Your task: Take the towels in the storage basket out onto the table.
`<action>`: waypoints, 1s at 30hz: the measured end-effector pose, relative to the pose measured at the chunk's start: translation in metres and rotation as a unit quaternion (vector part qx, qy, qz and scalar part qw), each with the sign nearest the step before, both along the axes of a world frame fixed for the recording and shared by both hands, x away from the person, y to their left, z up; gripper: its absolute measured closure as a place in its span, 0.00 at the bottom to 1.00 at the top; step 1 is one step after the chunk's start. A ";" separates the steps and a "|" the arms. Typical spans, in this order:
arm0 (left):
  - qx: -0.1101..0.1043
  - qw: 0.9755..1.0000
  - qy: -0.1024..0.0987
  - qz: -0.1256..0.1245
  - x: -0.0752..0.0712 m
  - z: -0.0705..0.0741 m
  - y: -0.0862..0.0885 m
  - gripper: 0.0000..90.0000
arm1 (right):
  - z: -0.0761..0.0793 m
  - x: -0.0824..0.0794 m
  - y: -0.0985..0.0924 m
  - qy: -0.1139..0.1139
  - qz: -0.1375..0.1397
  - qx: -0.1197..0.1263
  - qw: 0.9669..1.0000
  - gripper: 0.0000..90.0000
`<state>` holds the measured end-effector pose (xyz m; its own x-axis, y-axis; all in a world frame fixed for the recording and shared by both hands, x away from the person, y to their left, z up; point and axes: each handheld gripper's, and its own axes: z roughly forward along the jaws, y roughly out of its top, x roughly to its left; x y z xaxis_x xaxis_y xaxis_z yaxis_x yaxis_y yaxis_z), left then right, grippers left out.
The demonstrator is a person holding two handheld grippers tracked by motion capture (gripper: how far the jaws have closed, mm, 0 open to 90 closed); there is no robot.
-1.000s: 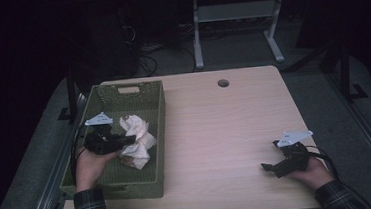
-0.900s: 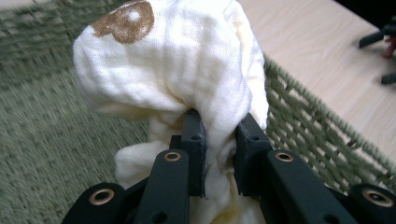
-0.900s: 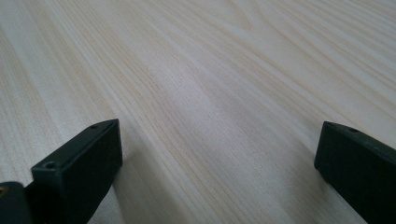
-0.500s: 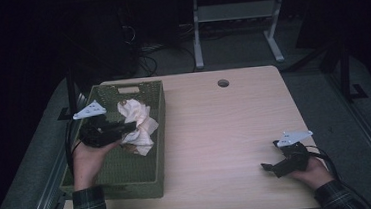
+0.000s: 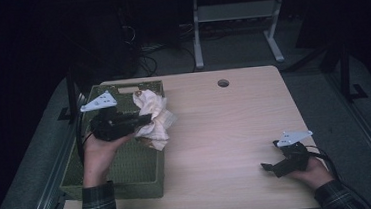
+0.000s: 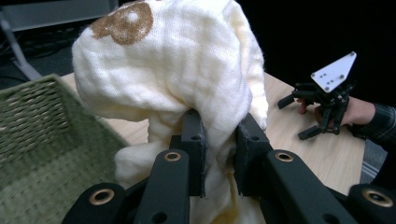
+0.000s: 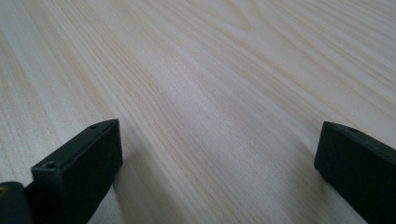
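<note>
A cream cloth (image 5: pixel 155 118) with a brown patch hangs bunched from my left gripper (image 5: pixel 143 120), which is shut on it above the right rim of the green woven basket (image 5: pixel 128 164). Seen from the left gripper view, the two black jaws pinch a fold of the cloth (image 6: pixel 177 74) and the basket (image 6: pixel 37 140) lies below left. My right gripper (image 5: pixel 271 168) rests on the wooden table (image 5: pixel 225 126) near its front right corner. Its jaws stand wide apart in the right gripper view (image 7: pixel 215 172), with bare table between them.
A round cable hole (image 5: pixel 223 83) sits near the table's far edge. Beyond the table stand a white desk frame (image 5: pixel 232 25) and cables on a dark floor. The right hand and its gripper (image 6: pixel 327 93) appear far off in the left gripper view.
The left gripper has lifted the cloth up out of the basket and carried it toward the basket's far right rim. The right gripper has stayed where it was.
</note>
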<state>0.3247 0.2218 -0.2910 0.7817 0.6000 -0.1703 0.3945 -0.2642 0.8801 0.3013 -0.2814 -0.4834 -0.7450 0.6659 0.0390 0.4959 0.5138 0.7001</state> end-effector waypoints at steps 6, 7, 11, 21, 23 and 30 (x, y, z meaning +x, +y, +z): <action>0.008 1.000 0.003 -0.026 0.006 -0.002 -0.024 0.85 | 0.000 0.000 0.000 0.000 0.000 0.000 1.000 0.01; 0.008 1.000 0.003 -0.030 0.007 -0.002 -0.028 0.85 | 0.000 0.000 0.000 0.000 0.000 0.000 1.000 0.01; 0.008 0.999 0.003 -0.047 0.010 -0.002 -0.043 0.85 | 0.000 0.000 0.000 0.000 0.000 0.000 1.000 0.01; 0.010 0.997 -0.005 -0.073 0.013 -0.002 -0.077 0.85 | 0.000 0.000 0.000 0.000 0.000 0.000 1.000 0.01; 0.008 0.997 -0.005 -0.078 0.014 -0.002 -0.084 0.85 | 0.000 0.000 0.000 0.000 -0.001 0.000 1.000 0.01; 0.014 0.995 -0.002 -0.100 0.016 -0.006 -0.109 0.85 | 0.000 0.000 0.000 0.000 -0.001 0.000 1.000 0.01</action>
